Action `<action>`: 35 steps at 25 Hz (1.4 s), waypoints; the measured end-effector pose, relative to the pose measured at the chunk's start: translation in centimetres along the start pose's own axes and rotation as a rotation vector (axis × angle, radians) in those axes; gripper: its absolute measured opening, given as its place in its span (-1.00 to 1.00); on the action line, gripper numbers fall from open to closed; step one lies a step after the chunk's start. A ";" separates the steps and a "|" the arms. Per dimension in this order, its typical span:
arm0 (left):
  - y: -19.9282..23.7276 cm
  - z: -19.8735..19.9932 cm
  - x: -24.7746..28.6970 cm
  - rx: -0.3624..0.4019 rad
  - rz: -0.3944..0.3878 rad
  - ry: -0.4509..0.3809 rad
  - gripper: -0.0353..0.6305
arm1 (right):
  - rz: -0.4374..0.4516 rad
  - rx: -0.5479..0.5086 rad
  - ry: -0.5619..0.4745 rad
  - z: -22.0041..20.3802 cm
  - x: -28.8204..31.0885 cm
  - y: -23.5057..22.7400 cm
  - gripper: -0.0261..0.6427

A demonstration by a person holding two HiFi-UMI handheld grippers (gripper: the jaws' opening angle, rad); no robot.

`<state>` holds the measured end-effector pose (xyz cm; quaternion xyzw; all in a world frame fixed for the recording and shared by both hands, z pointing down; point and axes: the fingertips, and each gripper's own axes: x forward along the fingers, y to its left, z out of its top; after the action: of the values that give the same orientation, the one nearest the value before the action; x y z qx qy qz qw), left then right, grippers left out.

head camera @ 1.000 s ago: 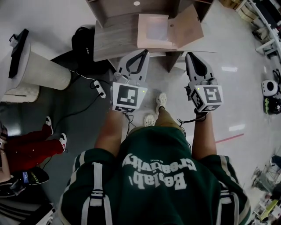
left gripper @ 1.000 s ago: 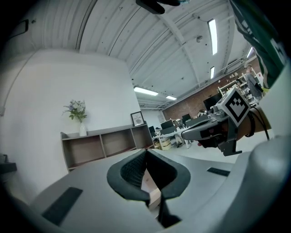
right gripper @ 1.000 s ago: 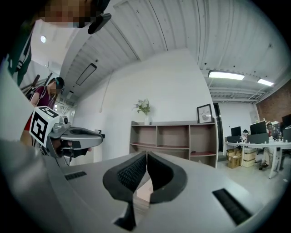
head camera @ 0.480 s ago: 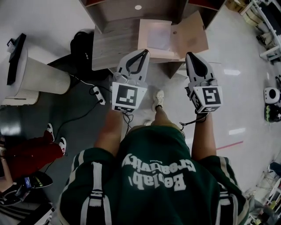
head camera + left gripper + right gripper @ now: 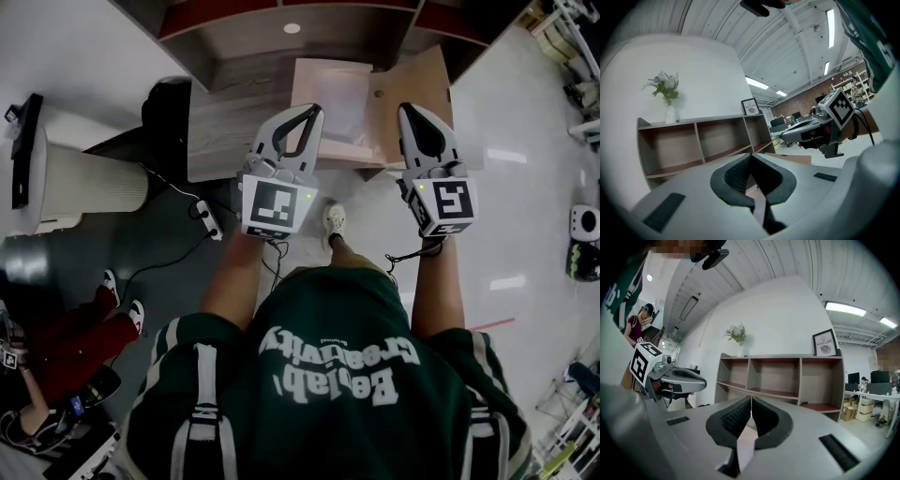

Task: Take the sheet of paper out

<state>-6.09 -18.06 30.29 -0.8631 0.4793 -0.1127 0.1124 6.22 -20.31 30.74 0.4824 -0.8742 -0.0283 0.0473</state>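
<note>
1. Glossy pale floor (image 5: 525, 187) surrounds a low grey wooden worktop (image 5: 225, 141). Behind it, a shelf unit (image 5: 281, 42) with red-brown boards stands against a white wall.
2. An open cardboard folder (image 5: 314, 84) lies on the worktop, its brown flap (image 5: 412, 94) folded out to the right.
3. A pale, slightly shiny sheet of paper (image 5: 342, 98) lies flat inside the folder, uncovered and not yet taken out.
4. Your left claw (image 5: 311, 109) is closed, its dark pads meeting at the tips with nothing between them. You hold it level, and from above its tip lines up with the near left part of the folder.
5. Your right claw (image 5: 410, 110) is closed too, and empty. Its tip lines up with the brown flap, just to the right of the sheet.
6. Neither claw appears to touch the folder or the sheet. How high they are above the worktop cannot be told from above.
7. The step in hand looks like the approach. You are bringing both claws up to the folder and no grasp has begun.
8. The next move probably calls for opening one claw and tipping it down towards a free edge of the sheet.
9. A flat sheet gives the pads little to catch, so you would likely need to lift an edge or corner first.
10. The other claw could steady the folder so that it does not slide or lift along with the paper.
</note>
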 end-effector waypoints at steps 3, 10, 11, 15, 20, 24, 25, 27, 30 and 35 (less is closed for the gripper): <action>1.6 -0.5 4.4 0.010 -0.006 0.010 -0.84 | 0.018 0.012 0.010 -1.0 4.0 -2.6 -0.82; 2.9 -1.9 10.5 0.035 -0.024 0.035 -0.84 | 0.070 0.050 0.019 -2.3 10.7 -6.4 -0.82; 3.0 -2.2 11.0 0.034 -0.024 0.038 -0.84 | 0.074 0.048 0.022 -2.6 11.4 -6.9 -0.82; 3.8 -3.7 12.4 0.023 -0.004 0.052 -0.84 | 0.086 0.071 0.040 -3.7 13.6 -8.3 -0.82; 5.4 -5.1 13.2 -0.003 0.012 0.060 -0.84 | 0.081 0.063 0.075 -5.5 15.0 -8.1 -0.82; 7.0 -5.8 14.0 -0.013 0.010 0.057 -0.84 | 0.064 0.069 0.127 -7.4 16.3 -8.1 -0.81; 7.5 -6.0 14.3 -0.018 0.008 0.058 -0.84 | 0.061 0.076 0.138 -7.8 16.7 -8.1 -0.81; 8.0 -6.8 15.1 -0.029 -0.002 0.067 -0.84 | 0.062 0.087 0.172 -8.9 17.5 -8.2 -0.81; 7.7 -8.4 16.4 -0.048 -0.042 0.088 -0.84 | 0.077 0.120 0.269 -12.3 18.5 -8.3 -0.81; 7.1 -10.5 17.9 -0.055 -0.094 0.098 -0.84 | 0.120 0.244 0.498 -21.8 18.7 -7.7 -0.81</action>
<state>-5.72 -37.85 39.65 -0.8807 0.4463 -0.1470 0.0597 5.17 -40.28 52.74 0.4240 -0.8597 0.1991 0.2038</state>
